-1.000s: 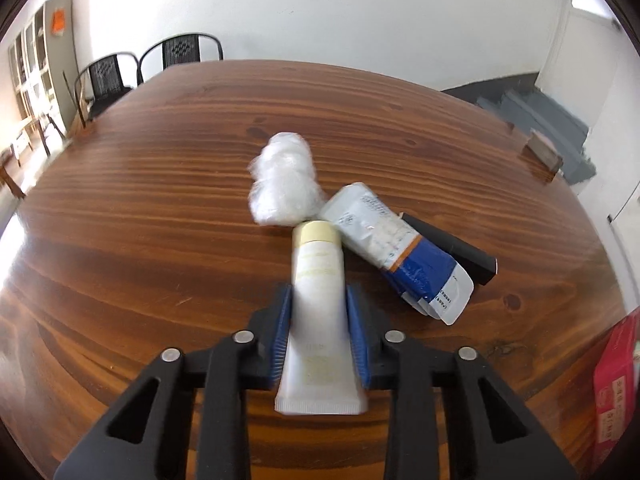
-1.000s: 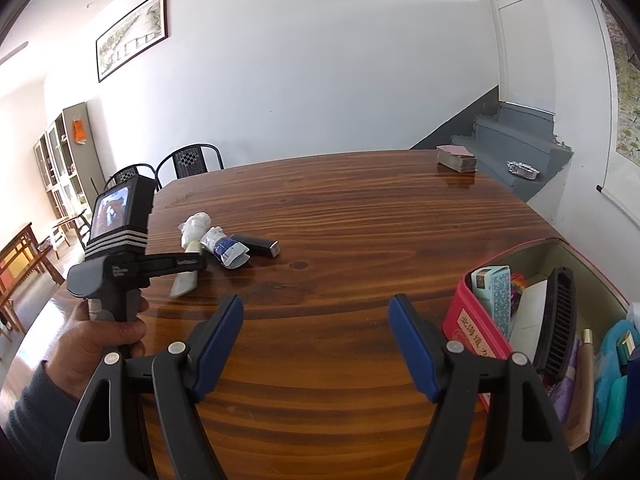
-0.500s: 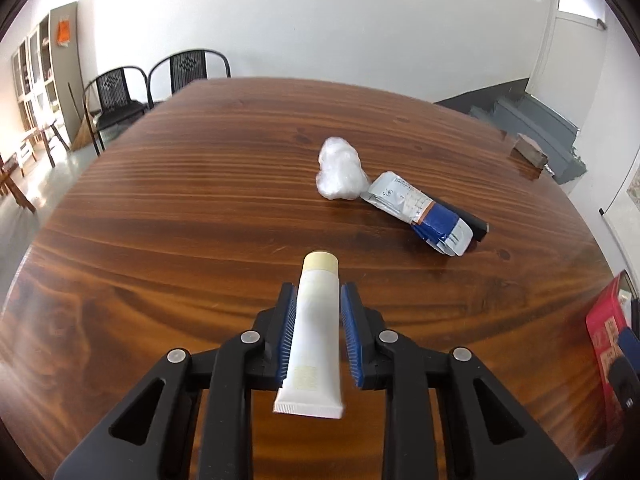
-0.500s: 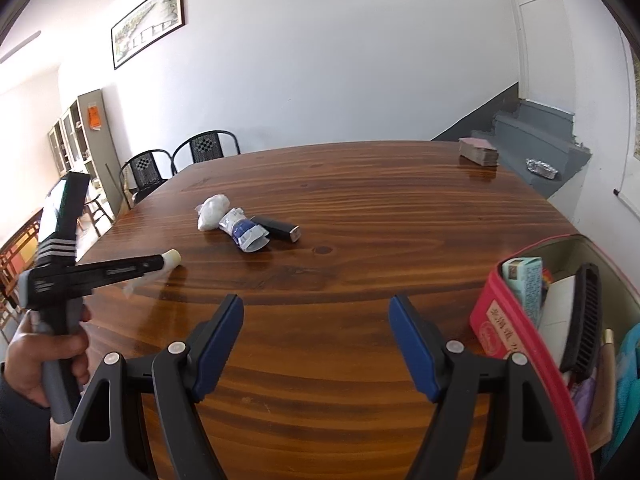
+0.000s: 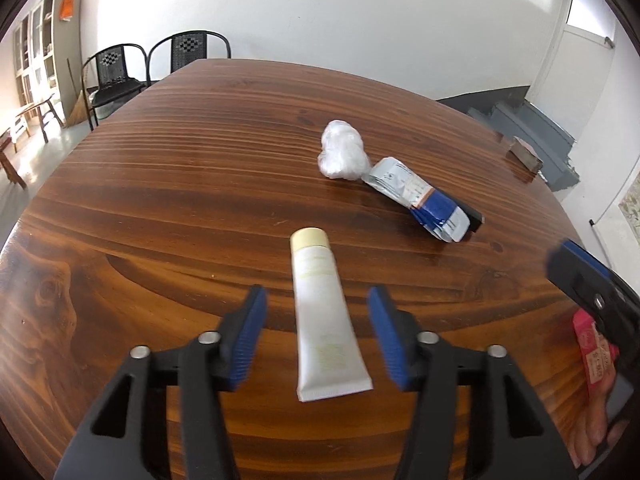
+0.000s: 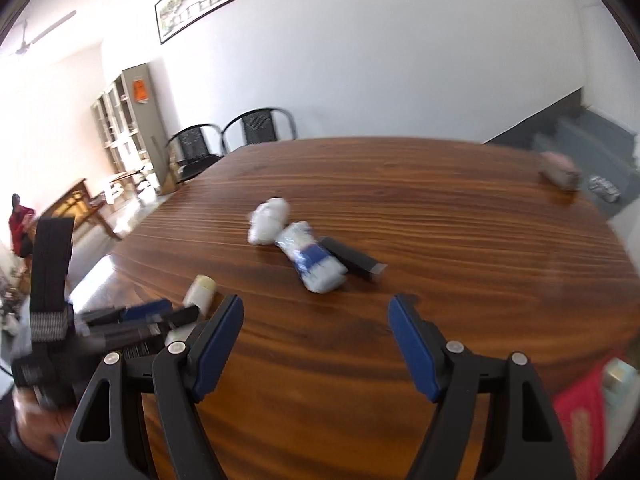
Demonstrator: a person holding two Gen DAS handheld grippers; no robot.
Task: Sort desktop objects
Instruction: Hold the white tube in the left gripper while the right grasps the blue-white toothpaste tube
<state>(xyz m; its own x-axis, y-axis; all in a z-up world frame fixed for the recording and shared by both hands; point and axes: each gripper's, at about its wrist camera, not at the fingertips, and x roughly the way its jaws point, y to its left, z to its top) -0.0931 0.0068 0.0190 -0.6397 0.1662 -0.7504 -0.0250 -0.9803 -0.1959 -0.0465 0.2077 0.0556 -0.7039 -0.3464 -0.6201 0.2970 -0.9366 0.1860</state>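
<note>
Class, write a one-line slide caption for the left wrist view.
Left gripper, jaws just opened, straddles a white tube lying on the wooden table.

Two black chairs [image 5: 156, 64] are set at the far edge of the wooden table [image 5: 180, 168]. A framed picture [image 6: 194, 2] is hung on the white wall, and a shelving unit [image 6: 124, 120] is placed alongside.
</note>
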